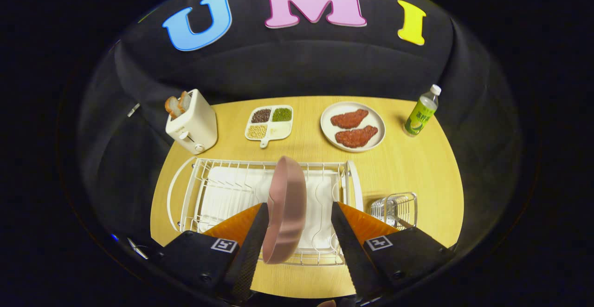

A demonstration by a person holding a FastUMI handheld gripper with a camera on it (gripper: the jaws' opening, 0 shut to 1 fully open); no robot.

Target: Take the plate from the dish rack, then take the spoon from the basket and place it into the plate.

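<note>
The hand-held gripper is spread wide, its fingers either side of the pink plate, which stands on edge in the white dish rack; the left finger looks to be touching the plate's rim while the right one stands clear, though contact is hard to judge. Right of the rack sits a small wire basket whose contents I cannot make out. Farther back on the tabletop are a toaster, a divided dish, a plate of meat and a bottle.
</note>
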